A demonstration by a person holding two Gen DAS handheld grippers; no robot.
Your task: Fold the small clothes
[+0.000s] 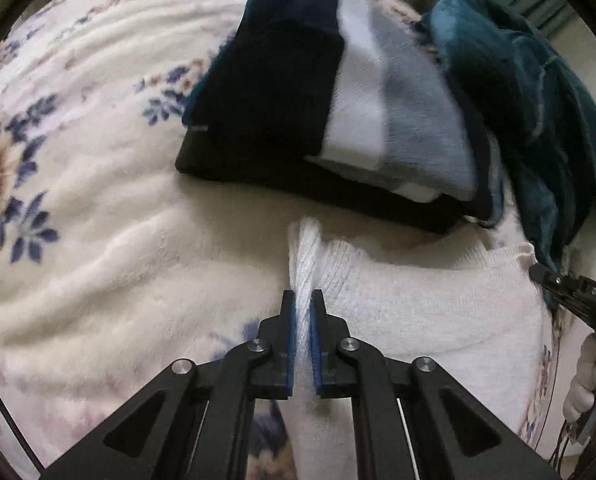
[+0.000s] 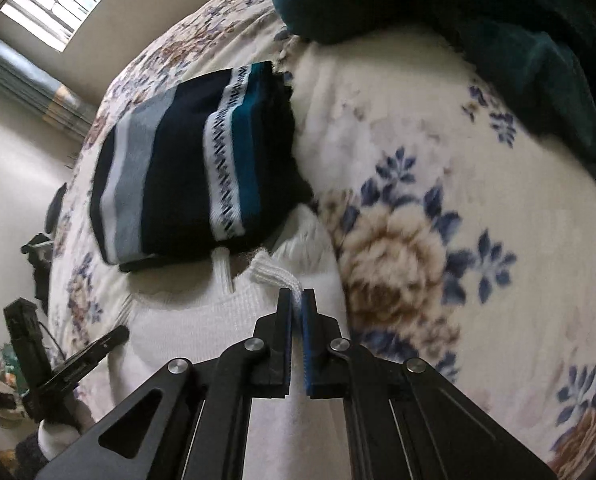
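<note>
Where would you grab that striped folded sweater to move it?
Probably the thick folded edge of the striped sweater facing the grippers, from the near side: it lies flat on the blanket, its layers stacked there. Both grippers now hold the white sweater.

White sweater (image 1: 438, 304) on the bedspread (image 1: 97, 220), folded striped sweater (image 1: 318, 112) just behind it, rumpled blanket (image 1: 538, 100) to that one's right.

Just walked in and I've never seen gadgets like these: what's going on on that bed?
A person is folding small clothes with handheld tongs, one pair in each hand. The left tongs and the right tongs are each shut on an edge of a white knit garment lying on the floral blanket. Just beyond it sits an already folded striped sweater, with a teal blanket heaped at the side.
</note>
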